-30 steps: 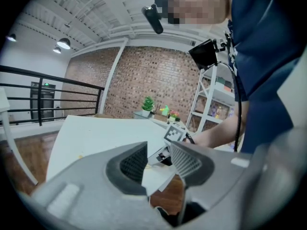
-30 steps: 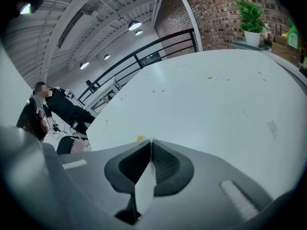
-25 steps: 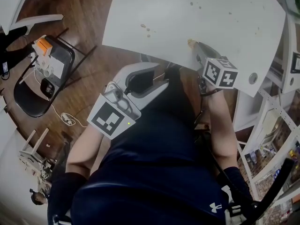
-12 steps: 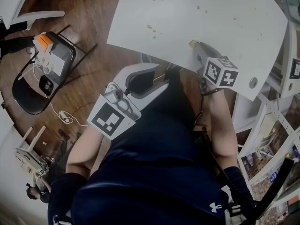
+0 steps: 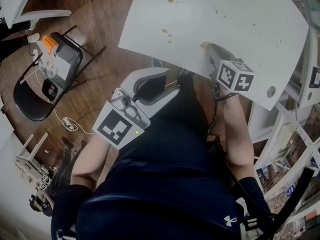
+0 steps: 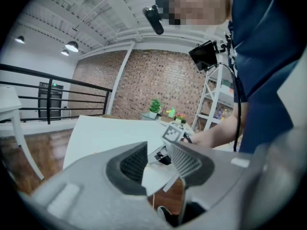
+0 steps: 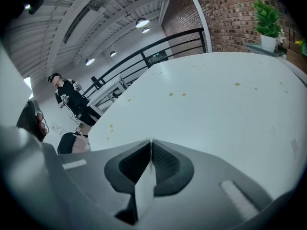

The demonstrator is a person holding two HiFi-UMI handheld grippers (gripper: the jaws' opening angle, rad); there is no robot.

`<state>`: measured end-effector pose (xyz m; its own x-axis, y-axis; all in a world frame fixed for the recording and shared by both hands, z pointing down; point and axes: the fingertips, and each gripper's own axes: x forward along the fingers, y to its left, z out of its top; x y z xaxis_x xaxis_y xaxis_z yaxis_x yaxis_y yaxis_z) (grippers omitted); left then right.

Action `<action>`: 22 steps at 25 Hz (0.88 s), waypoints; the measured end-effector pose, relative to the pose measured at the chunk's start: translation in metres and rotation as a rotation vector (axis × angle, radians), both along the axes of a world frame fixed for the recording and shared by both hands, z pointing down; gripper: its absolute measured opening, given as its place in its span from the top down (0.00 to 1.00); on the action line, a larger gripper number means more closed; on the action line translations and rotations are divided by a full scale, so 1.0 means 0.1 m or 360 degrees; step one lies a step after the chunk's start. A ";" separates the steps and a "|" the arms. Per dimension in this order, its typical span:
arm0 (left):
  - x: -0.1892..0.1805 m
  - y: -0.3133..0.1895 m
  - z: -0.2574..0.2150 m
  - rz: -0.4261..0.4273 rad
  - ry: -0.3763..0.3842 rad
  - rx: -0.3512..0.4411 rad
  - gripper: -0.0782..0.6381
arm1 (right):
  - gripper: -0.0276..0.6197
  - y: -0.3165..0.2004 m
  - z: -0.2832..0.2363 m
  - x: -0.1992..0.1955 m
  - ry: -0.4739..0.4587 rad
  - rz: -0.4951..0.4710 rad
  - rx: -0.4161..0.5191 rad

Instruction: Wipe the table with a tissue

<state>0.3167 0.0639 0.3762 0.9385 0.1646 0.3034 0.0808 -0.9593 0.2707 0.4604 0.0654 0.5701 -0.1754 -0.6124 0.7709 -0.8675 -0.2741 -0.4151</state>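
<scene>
**fig. tissue pinched at the right, near edge of the bench**

right gripper (image 7: 150,141): fingers (image 7: 169,163) pressed together, pinching a thin white tissue (image 7: 144,186) edge-on, the strip running back toward the camera. angled down over the near edge of the white bench (image 5: 225,14), with the marker cube (image 5: 235,76) uppermost in the head view. contact between tissue and bench not discernible. ahead of the tips, small tan stains (image 7: 176,94) scattered across the bench top, well apart from one another.

left gripper (image 6: 159,145): fingers (image 6: 184,159) part-way apart, closed onto a folded white sheet (image 6: 156,176) spanning the gap from pad to pad. held off the bench, short of its near edge, in front of the person's dark blue shirt (image 5: 165,184). aimed across toward the right gripper, visible just beyond the tips.

further out:
- wooden floor (image 5: 100,59) to the left of the bench
- black folding chair (image 5: 30,104) on that floor, carrying an orange-and-white object (image 5: 48,45)
- white shelving (image 5: 295,114) at the right
- brick wall (image 6: 158,80) and a potted plant (image 7: 266,20) behind the bench
- black railing (image 7: 163,47) and a standing person in dark clothes (image 7: 69,99) on the far side
</scene>
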 end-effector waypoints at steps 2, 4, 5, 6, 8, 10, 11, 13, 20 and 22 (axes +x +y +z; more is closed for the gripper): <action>-0.03 -0.02 0.01 0.0000 -0.0001 -0.0003 0.68 | 0.93 -0.09 0.00 -0.09 -0.0030 -0.0010 0.0017; -0.06 -0.03 0.02 0.0006 -0.0008 -0.0005 0.68 | 0.93 -0.18 0.01 -0.21 -0.0050 -0.0031 0.0031; -0.07 -0.04 0.03 0.0008 -0.0015 -0.0008 0.68 | 0.93 -0.22 0.01 -0.28 -0.0050 -0.0051 0.0035; -0.07 -0.03 0.03 0.0011 -0.0020 -0.0010 0.68 | 0.93 -0.26 0.02 -0.36 -0.0050 -0.0075 0.0039; -0.07 -0.03 0.03 0.0017 -0.0025 -0.0011 0.68 | 0.93 -0.34 0.02 -0.52 -0.0067 -0.0117 0.0050; -0.06 -0.02 0.03 0.0029 -0.0030 -0.0010 0.68 | 0.93 -0.40 0.01 -0.67 -0.0088 -0.0151 0.0070; -0.05 -0.02 0.02 0.0037 -0.0032 -0.0009 0.68 | 0.93 -0.43 -0.01 -0.74 -0.0101 -0.0166 0.0086; -0.04 -0.02 0.01 0.0054 -0.0032 -0.0006 0.68 | 0.93 -0.48 -0.08 -0.91 -0.0131 -0.0200 0.0127; -0.06 -0.14 0.01 0.0033 -0.0008 -0.0003 0.68 | 0.93 -0.51 -0.29 -1.32 -0.0231 -0.0266 0.0222; -0.09 -0.17 0.00 0.0013 -0.0001 -0.0011 0.68 | 0.93 -0.53 -0.29 -1.28 -0.0209 -0.0254 0.0220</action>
